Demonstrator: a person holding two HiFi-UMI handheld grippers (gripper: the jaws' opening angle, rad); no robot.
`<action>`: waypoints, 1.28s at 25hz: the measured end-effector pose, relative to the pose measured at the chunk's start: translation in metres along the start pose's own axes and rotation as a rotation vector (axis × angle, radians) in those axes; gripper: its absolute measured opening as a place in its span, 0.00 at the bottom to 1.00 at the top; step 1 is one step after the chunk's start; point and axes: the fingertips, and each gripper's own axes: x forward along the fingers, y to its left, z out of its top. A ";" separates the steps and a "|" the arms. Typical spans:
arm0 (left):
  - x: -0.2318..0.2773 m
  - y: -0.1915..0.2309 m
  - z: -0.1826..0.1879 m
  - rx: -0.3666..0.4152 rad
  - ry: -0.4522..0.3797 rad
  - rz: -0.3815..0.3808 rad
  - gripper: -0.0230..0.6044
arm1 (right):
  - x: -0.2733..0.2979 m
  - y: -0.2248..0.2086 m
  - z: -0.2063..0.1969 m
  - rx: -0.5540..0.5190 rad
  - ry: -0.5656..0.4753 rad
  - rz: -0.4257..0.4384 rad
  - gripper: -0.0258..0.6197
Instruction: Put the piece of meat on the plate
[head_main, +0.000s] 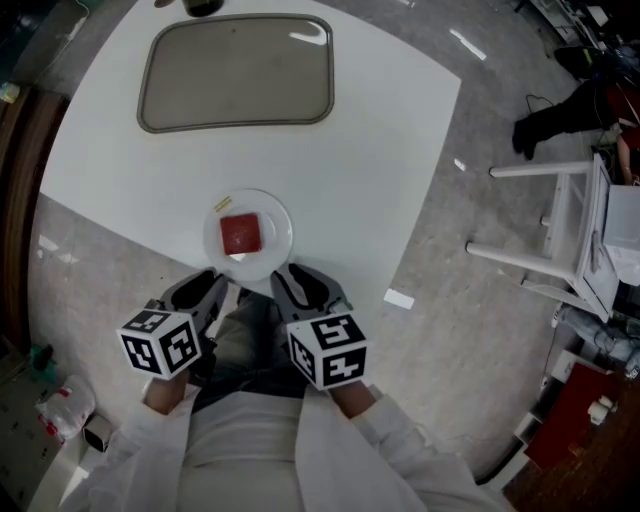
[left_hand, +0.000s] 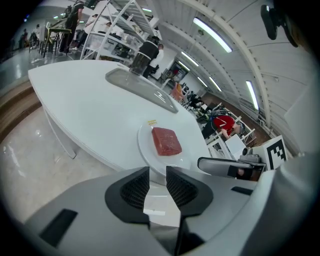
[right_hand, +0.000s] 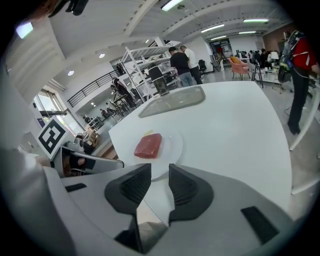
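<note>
Table (head_main: 380, 150): white, the largest surface in view; everything below sits on it.
Tray (head_main: 240, 75): grey, empty, at the far side, well apart from the plate.
Left gripper (left_hand: 158, 170): jaws a little apart with nothing between them, held short of the table's near edge.
Right gripper (right_hand: 160, 167): the same, a narrow gap and no load, beside the left one.
Plate (head_main: 280, 235): white and round, near the table's near edge, just ahead of both grippers.
Meat (head_main: 240, 234): a red slab lying flat at the plate's centre, so the task looks done.
Meat, handling: probably soft, light, and damp enough to slip; a hard squeeze would dent it.
Meat, hold: across two opposite side faces, low and mid-length, with gentle pressure.
Scrap (head_main: 222, 205): small and yellowish, on the plate's far rim; what it is cannot be told.
</note>
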 end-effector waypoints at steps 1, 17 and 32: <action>0.001 0.000 -0.001 -0.010 0.002 -0.001 0.18 | 0.001 -0.002 -0.002 0.004 0.006 -0.007 0.19; 0.008 0.003 0.003 -0.100 0.007 -0.002 0.18 | 0.017 -0.017 -0.005 0.068 0.055 -0.034 0.27; 0.011 0.006 0.007 -0.119 -0.009 0.020 0.18 | 0.021 -0.014 -0.006 -0.017 0.096 -0.072 0.27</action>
